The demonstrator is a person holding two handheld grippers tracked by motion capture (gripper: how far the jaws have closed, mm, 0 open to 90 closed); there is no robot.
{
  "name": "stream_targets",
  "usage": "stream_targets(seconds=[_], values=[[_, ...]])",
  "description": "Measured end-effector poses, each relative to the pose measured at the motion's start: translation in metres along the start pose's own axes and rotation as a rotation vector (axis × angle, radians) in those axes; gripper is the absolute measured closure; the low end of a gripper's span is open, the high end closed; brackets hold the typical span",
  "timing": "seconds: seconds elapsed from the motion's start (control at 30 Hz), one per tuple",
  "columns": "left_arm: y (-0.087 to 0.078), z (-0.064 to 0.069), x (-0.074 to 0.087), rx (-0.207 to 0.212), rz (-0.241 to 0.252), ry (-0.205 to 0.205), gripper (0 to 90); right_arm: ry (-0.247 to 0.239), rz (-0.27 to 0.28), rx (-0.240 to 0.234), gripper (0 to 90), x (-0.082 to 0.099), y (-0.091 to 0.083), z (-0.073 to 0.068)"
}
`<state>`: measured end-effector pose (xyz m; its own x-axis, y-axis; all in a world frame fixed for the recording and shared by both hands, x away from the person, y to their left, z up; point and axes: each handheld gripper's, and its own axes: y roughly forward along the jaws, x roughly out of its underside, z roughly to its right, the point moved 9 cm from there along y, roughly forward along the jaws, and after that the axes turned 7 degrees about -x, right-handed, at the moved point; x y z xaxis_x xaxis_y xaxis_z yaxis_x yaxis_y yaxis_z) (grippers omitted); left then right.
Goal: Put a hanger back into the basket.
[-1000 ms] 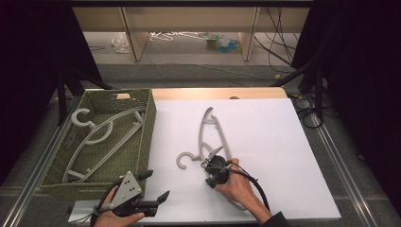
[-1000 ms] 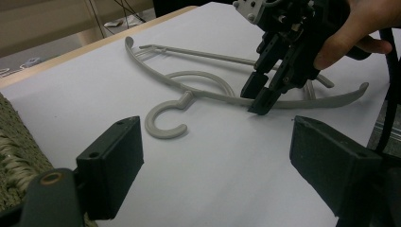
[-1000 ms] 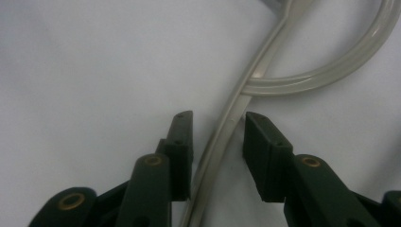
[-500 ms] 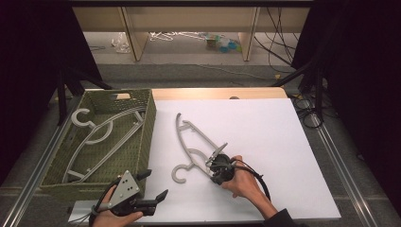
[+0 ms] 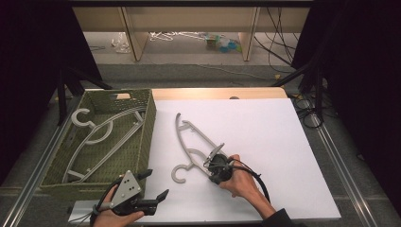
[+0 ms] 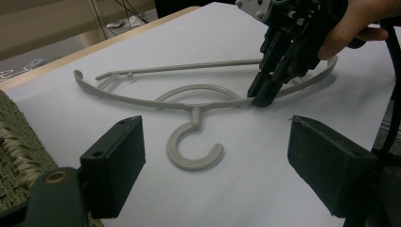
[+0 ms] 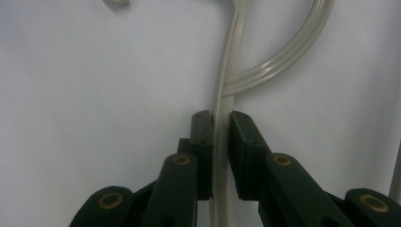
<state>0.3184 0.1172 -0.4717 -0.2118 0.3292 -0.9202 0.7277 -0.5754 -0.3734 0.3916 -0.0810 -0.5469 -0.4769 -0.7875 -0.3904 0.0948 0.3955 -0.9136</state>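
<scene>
Your right claw (image 5: 213,158) is clamped on the upper arm of the grey hanger (image 5: 191,142), which lies flat on the white tabletop (image 5: 265,142), just beside the woven basket (image 5: 147,124). Its jaws have just been closing on that arm. Your left claw (image 5: 150,185) hovers with jaws apart near the tabletop's front edge, holding nothing.

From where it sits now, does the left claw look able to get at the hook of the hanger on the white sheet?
Probably yes. The left claw is open, and the hook lies flat on bare sheet just ahead of it. The right claw grips the hanger farther along, off to one side.
</scene>
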Motion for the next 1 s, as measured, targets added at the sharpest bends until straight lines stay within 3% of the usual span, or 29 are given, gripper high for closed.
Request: stream_targets(seconds=[0.1,0.23,0.37,0.4,0.53,0.57,0.7,0.8,1.0], values=[[0.000,-0.002,-0.001,-0.011,0.002,0.014,22.5,-0.014,-0.013,-0.027,81.7,0.005,-0.008,0.001],[0.002,-0.002,-0.011,-0.016,0.009,0.053,22.7,-0.044,0.015,-0.099,81.7,0.010,-0.030,-0.004],[0.004,0.001,-0.027,0.013,0.016,0.094,23.7,-0.083,0.037,-0.169,81.6,0.025,-0.051,-0.012],[0.006,0.004,-0.027,0.020,-0.007,0.104,24.4,-0.089,0.047,-0.189,81.5,0.028,-0.055,-0.014],[0.021,0.010,-0.026,0.038,-0.095,0.227,30.8,-0.113,0.090,-0.226,81.5,0.038,-0.069,-0.020],[0.026,0.014,-0.026,0.045,-0.097,0.211,31.7,-0.114,0.089,-0.231,81.5,0.041,-0.071,-0.022],[0.046,0.019,-0.017,0.071,-0.188,0.294,35.4,-0.135,0.083,-0.266,81.5,0.047,-0.077,-0.028],[0.058,0.024,-0.012,0.117,-0.221,0.300,37.3,-0.156,0.109,-0.273,81.4,0.047,-0.081,-0.030],[0.074,0.027,-0.006,0.122,-0.232,0.382,39.9,-0.165,0.118,-0.283,81.3,0.048,-0.086,-0.033]])
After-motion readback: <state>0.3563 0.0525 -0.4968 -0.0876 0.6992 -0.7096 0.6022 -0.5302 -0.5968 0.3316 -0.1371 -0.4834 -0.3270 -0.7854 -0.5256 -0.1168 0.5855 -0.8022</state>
